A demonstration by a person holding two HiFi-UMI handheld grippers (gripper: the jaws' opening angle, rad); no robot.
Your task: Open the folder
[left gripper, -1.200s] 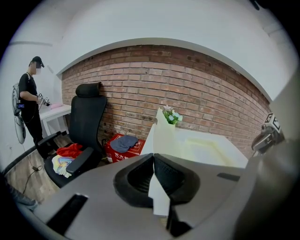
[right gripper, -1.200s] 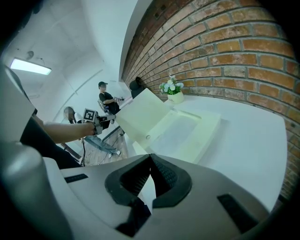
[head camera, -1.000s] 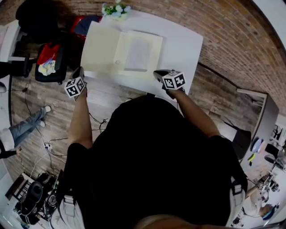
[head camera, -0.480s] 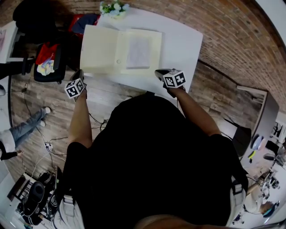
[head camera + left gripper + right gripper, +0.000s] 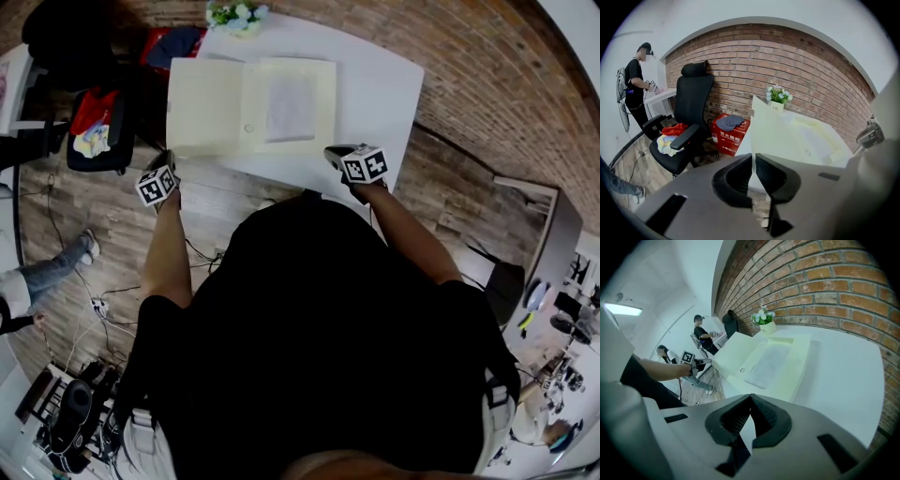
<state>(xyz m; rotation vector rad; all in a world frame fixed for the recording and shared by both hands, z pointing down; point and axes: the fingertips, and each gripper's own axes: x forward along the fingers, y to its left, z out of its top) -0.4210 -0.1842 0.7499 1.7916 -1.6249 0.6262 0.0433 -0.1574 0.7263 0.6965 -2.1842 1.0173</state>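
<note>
Folder (image 5: 251, 105) lies spread flat on the white desk (image 5: 375, 84), both covers down and the inner sheet showing. The left cover seems to hang past the desk's left edge. By the look of it the opening step is done, and this is the let-go and pull-back stage.

Left hand-held gripper (image 5: 167, 154) sits off the desk's near-left corner, just beside the folder's left cover and not touching it. Its jaws are just starting to part, with a thin slit between them and nothing in it.

Right hand-held gripper (image 5: 331, 153) is over the near desk edge, close to the folder's right cover but clear of it. Its jaws are pressed together at the tips and hold nothing.

Flower pot (image 5: 234, 15) stands at the far edge, apart from the folder.

Next move, as a judgement: little is left. Back both grippers away without catching the overhanging cover, or nudge the folder fully onto the desk if it tips.
</note>
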